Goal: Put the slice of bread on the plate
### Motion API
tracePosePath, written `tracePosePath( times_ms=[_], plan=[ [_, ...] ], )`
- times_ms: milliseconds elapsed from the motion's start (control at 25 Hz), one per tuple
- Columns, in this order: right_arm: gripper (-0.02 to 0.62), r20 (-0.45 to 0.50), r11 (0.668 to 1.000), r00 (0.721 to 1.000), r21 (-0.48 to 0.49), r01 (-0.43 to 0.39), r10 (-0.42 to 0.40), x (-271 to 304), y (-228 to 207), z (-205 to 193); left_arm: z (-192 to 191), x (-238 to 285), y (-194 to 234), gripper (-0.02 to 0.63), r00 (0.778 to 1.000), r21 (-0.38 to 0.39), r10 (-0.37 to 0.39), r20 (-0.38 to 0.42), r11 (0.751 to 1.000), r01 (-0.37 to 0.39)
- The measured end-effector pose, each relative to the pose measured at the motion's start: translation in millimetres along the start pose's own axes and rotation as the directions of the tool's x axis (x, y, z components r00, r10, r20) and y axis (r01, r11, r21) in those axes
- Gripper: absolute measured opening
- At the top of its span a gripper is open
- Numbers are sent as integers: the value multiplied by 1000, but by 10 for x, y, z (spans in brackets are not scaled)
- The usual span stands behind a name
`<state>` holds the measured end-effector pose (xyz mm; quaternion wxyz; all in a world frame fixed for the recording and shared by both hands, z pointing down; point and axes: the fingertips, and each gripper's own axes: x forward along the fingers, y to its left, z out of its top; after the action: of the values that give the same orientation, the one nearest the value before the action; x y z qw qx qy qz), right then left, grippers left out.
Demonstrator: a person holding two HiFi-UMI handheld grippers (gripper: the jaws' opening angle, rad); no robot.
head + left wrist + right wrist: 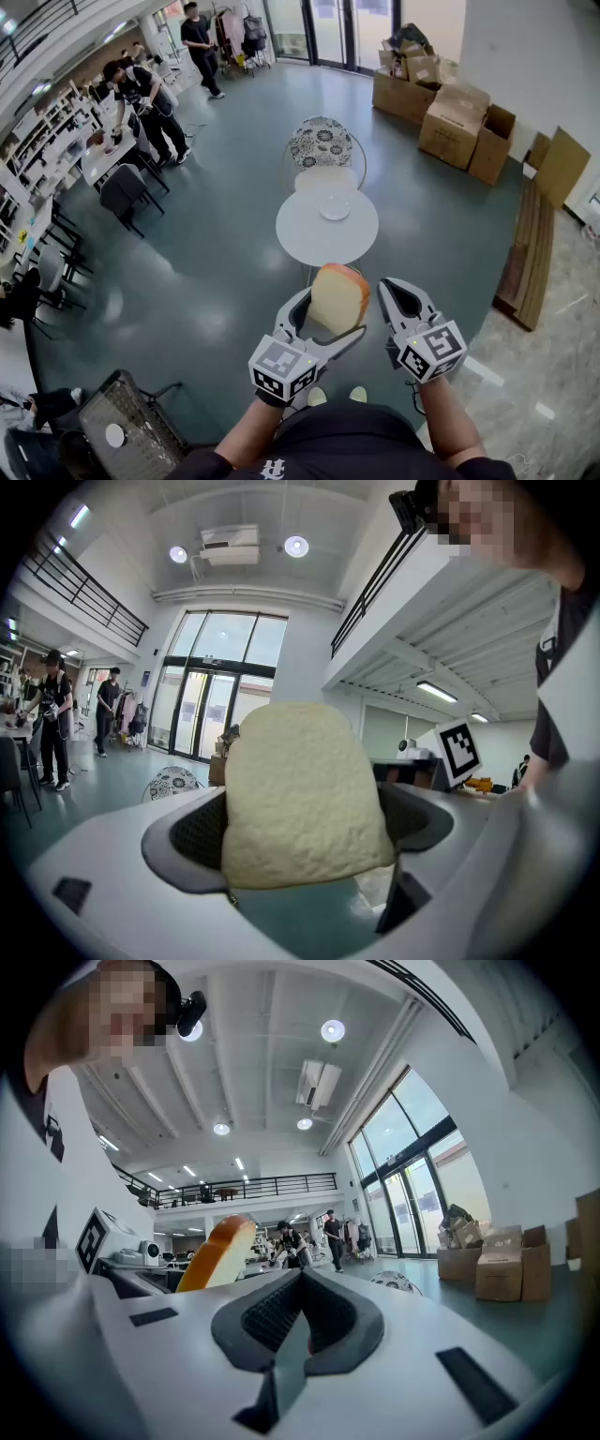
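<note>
Head view: the left tool (323,323) held the pale, brown-crusted bread slice (337,298) upright in wide-spread jaws, well short of the small white plate (335,208) near the round white bench's (309,239) far edge, probably for carrying. Left gripper view: the slice sat clamped by its sides. Right gripper view: the right tool (300,1312) was closed and empty.

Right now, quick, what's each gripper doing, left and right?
Left gripper: closed on the slice of bread, holding it up in the air.
Right gripper: jaws together, holding nothing.
</note>
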<state>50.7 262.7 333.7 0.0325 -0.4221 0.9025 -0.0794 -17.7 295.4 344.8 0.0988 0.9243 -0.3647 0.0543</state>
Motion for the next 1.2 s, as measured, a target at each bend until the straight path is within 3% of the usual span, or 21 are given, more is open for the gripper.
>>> tracePosePath(
  times_ms=[1200],
  plan=[
    [6, 28, 1000, 1000, 28, -9, 8, -69, -24, 27, 14, 77, -49, 517, 1000, 8, 0, -4, 1000, 0]
  ],
)
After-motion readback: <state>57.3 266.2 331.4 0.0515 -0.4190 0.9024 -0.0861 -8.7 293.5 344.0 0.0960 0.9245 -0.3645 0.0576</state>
